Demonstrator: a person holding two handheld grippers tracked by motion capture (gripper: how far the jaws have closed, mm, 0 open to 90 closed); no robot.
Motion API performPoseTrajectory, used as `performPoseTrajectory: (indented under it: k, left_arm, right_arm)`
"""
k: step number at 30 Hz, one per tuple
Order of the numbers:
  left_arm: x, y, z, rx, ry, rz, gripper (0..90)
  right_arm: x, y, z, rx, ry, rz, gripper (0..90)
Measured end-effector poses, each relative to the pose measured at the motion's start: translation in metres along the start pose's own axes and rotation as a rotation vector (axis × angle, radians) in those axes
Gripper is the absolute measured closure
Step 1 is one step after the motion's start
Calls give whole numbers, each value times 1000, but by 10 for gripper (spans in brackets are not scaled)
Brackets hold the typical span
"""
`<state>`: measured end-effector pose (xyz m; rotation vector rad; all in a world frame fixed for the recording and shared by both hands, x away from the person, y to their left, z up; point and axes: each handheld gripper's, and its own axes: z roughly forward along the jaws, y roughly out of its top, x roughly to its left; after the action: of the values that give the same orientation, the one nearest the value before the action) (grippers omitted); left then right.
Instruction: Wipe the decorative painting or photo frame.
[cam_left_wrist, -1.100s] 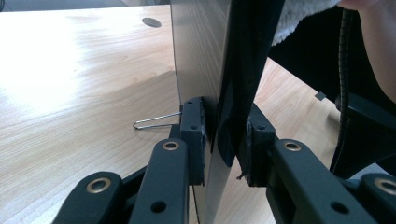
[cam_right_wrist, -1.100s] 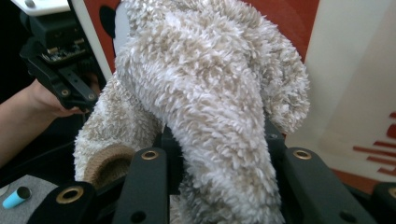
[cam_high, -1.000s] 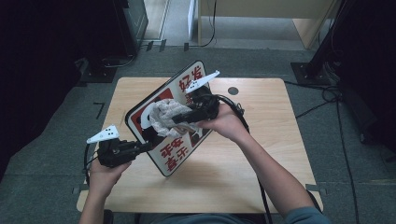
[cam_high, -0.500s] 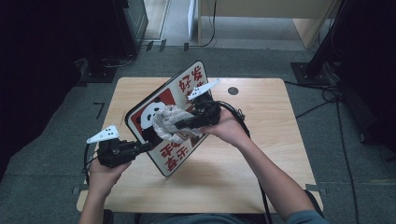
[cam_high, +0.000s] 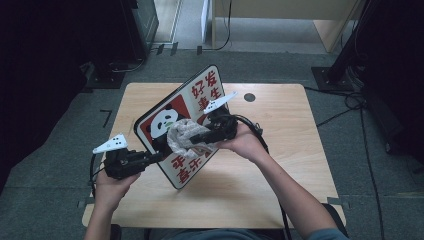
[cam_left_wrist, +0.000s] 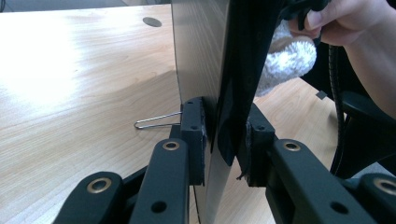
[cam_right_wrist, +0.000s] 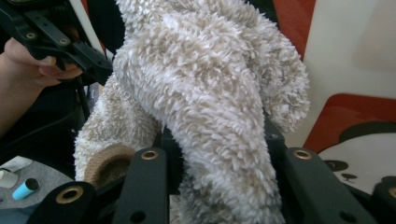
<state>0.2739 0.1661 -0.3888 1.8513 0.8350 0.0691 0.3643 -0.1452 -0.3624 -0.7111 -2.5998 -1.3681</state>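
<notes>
Right gripper: clamped on a bunched fluffy cloth; in the right gripper view the pile bulges up between both jaws, so a firm hold.
Left gripper: closed on the sign's lower-left edge; in the left gripper view one pad sits on the bare back and the other on the black rim, panel pinched between.
Sign: panda picture with red characters, held tilted above the table, lower corner near the wood, upper corner well off it.
Cloth on sign: pressed against the printed face just right of the panda, about mid-panel.
Step in hand: wiping the sign's face, by the look of it.
Pressure: best kept light and square to the face; too hard a push would likely twist the panel in the left jaws.
Stroke: long passes along the panel, from the panda toward the characters, cloth kept flat rather than led by the jaw tips.
Support: left hold steady and low on the edge; a firmer squeeze advisable if the panel starts to pivot.
Risk: black jaw tips scraping the print if the cloth rides back.
Table: bare wood; a thin wire clip lying beyond the left jaws, clear of the work.
</notes>
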Motion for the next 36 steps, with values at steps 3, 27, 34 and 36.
performPoseTrajectory:
  k: [3,27,34,36]
  left_arm:
    - [0,0,0,0,0,0,751]
    - [0,0,0,1,-6,-6,747]
    - [0,0,0,-1,-7,-5,747]
    - [1,0,0,-3,-8,-5,747]
  right_arm:
    - [-1,-4,2,2,2,8,653]
    - [-8,-32,15,37,1,20,646]
    - [-10,-43,20,37,9,41,646]
    - [-10,-46,21,36,10,44,646]
